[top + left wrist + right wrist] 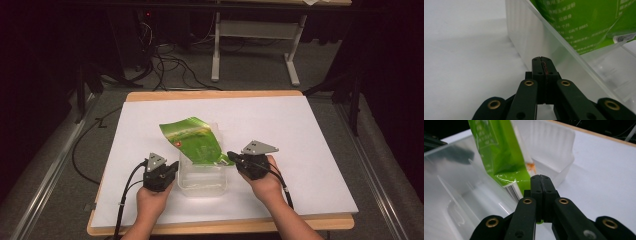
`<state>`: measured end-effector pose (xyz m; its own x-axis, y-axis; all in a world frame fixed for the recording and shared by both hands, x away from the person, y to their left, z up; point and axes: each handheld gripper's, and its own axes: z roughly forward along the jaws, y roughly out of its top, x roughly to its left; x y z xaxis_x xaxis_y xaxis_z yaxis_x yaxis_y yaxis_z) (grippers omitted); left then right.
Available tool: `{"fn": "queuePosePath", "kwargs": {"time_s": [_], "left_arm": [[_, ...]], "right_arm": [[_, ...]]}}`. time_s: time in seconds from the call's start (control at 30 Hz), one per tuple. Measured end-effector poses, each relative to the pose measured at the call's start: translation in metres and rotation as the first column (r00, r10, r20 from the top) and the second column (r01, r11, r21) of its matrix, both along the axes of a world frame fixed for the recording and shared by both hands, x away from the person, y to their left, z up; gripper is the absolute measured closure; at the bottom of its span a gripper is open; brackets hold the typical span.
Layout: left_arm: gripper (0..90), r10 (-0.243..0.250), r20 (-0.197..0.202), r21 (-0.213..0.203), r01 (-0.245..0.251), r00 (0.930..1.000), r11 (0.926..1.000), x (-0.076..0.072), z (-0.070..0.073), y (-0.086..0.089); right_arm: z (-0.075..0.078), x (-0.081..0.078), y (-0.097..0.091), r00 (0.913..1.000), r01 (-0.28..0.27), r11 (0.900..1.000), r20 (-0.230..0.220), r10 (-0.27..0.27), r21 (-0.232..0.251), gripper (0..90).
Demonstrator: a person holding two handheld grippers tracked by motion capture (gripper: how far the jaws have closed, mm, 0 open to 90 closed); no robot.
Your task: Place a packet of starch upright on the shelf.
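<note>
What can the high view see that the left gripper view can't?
High view: the left hand, the right hand, the right tongs pinching the green bag by its corner, cables on the floor. Left gripper view: the bag's small print and the left tongs shut, close up. Both: the bag in the clear box on the white table.

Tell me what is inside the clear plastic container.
The green bag leans in the clear container, its lower end inside. The container floor beneath it is hidden; the rest looks empty.
</note>
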<state>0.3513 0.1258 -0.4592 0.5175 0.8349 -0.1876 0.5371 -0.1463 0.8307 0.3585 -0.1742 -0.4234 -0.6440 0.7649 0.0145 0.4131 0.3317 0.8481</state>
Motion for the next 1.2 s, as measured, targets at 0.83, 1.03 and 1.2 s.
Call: {"fn": "queuePosePath", "kwargs": {"time_s": [0.83, 1.03, 1.2], "left_arm": [[90.0, 0.012, -0.034, 0.016, -0.011, 0.9994, 0.9998, -0.001, -0.005, -0.002], [89.4, 0.01, -0.011, 0.016, -0.01, 0.9999, 0.9998, -0.007, -0.001, -0.001], [88.7, 0.007, -0.003, 0.011, -0.007, 1.0, 0.9999, -0.012, 0.002, 0.0]], "right_arm": [[-0.017, 0.018, 0.034, 0.996, -0.062, 0.9981, -0.065, 0.062, 0.005, 90.0], [0.005, 0.008, 0.011, 0.9996, -0.026, 0.9966, -0.013, 0.027, 0.078, 83.8], [0.019, -0.002, 0.02, 0.9974, -0.061, 0.9894, 0.047, 0.055, 0.132, 57.1]]}}
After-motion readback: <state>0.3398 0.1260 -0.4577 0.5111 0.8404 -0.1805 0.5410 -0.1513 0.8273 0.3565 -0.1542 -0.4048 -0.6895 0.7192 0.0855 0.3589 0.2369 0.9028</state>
